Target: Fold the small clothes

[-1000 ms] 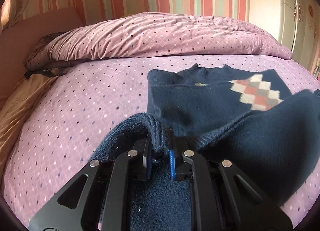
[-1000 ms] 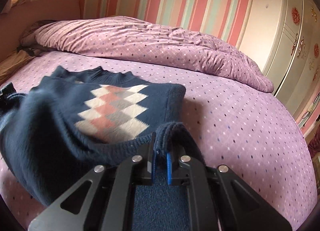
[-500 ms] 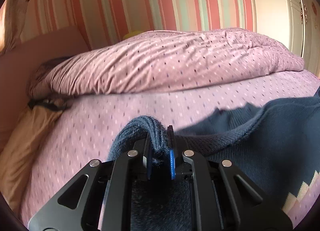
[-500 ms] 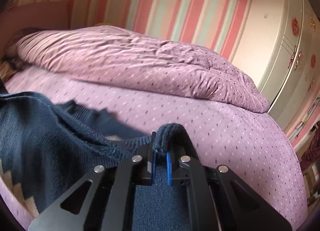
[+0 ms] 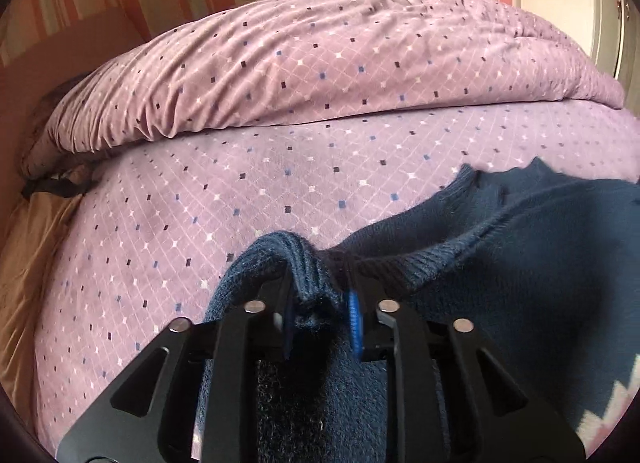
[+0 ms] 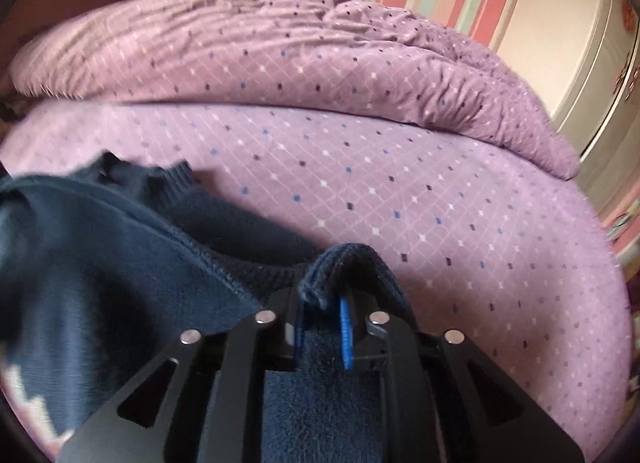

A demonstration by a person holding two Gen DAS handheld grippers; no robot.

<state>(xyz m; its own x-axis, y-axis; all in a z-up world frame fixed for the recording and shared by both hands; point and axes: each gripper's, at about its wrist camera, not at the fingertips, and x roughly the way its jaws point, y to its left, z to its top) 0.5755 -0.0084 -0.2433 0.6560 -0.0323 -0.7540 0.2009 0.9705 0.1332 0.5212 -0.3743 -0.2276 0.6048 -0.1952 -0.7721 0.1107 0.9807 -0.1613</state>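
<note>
1. My left gripper (image 5: 320, 327) is clamped on a bunched fold of the navy sweater (image 5: 520, 263), the knit humped up between its blue pads. My right gripper (image 6: 322, 333) pinches a matching bunch of the same garment at its other bottom corner.

2. The sweater lies on the purple dotted bedsheet (image 5: 240, 191), with the rumpled duvet (image 5: 320, 63) well behind it. I am carrying the lower half over the upper: the ribbed hem (image 5: 420, 263) stretches between my two grips, and the collar (image 6: 168, 177) shows just past it, flat on the sheet.

3. I judge this to be the bottom-to-top fold, nearly at its end, with the hem not yet laid down.

4. To do it well, I want both grips level and the same way forward, so the hem lands parallel to the shoulders and not skewed.

5. I should keep light tension across the hem; slack there would leave a sag or a wrinkle in the middle.

6. I aim the hem at the collar line, lower until the knit rests on the layer beneath, and only then let go with both sides together.

7. The thick knit may cling to the pads, so I would back straight out, low and slow, to avoid dragging the corners.
</note>
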